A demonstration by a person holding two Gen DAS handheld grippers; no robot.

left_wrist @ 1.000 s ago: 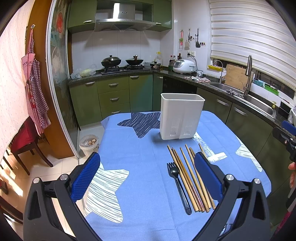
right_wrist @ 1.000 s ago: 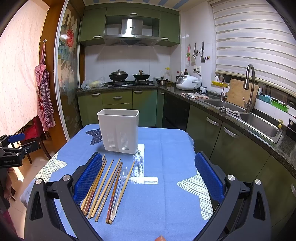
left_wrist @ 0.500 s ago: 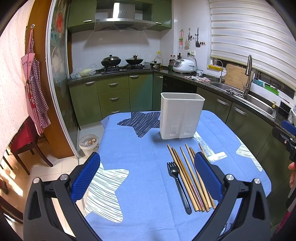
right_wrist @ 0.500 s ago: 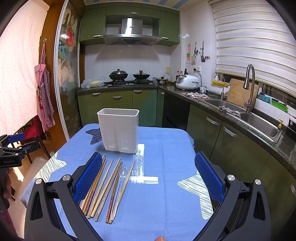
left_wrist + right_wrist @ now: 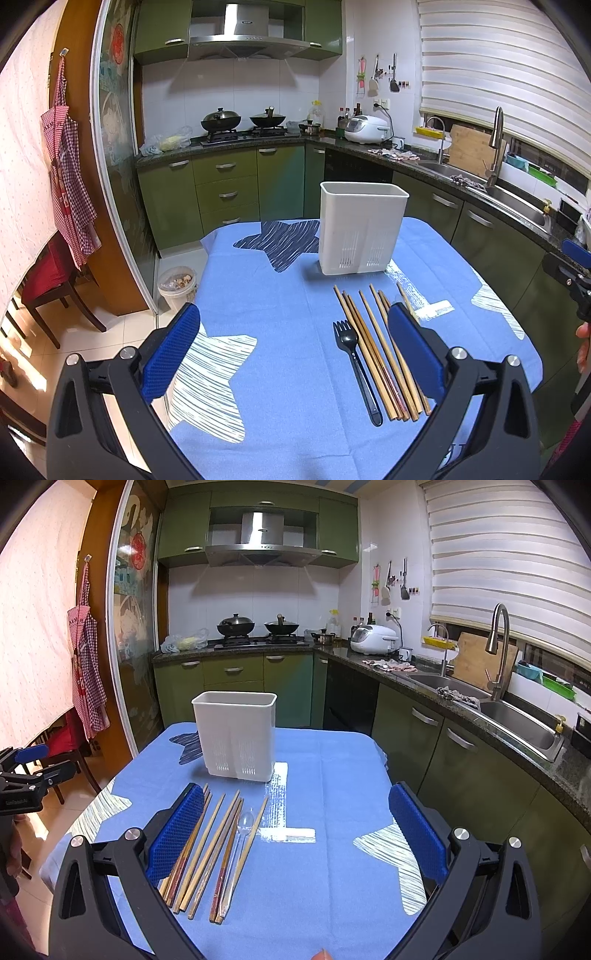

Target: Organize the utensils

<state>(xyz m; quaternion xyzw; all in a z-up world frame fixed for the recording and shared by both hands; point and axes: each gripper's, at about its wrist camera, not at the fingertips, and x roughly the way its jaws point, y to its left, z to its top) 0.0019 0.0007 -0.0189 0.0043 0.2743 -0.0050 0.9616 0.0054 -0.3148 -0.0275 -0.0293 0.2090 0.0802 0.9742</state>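
From my left wrist camera I see the left gripper (image 5: 293, 347) with its jaws spread wide and nothing between them, hovering above the near end of the desk (image 5: 280, 306), which is covered by a blue cloth with star prints. The right gripper (image 5: 295, 827) is the same in its own view — jaws wide apart, holding nothing.

The white utensil holder (image 5: 362, 228) stands upright toward the far side of the desk, its slotted lower wall facing me. In front of it, apart from it, lies a row of wooden chopsticks (image 5: 373, 343), roughly side by side and pointing toward the holder.

The 2 views differ on what lies with the chopsticks. The left view shows a black plastic fork (image 5: 355, 365) just left of the bundle, tines toward the holder; in the right view that spot is hidden behind the left blue pad. The right view shows a clear plastic spoon (image 5: 236, 853) lying among the right-hand chopsticks (image 5: 210, 849), bowl toward the holder (image 5: 235, 734) — I cannot make it out in the left view.

Each camera catches the other gripper at its frame edge: the right one at far right (image 5: 570, 266), the left one at far left (image 5: 27, 771). Behind the desk run green kitchen cabinets (image 5: 236, 679) and a steel sink (image 5: 517, 720).
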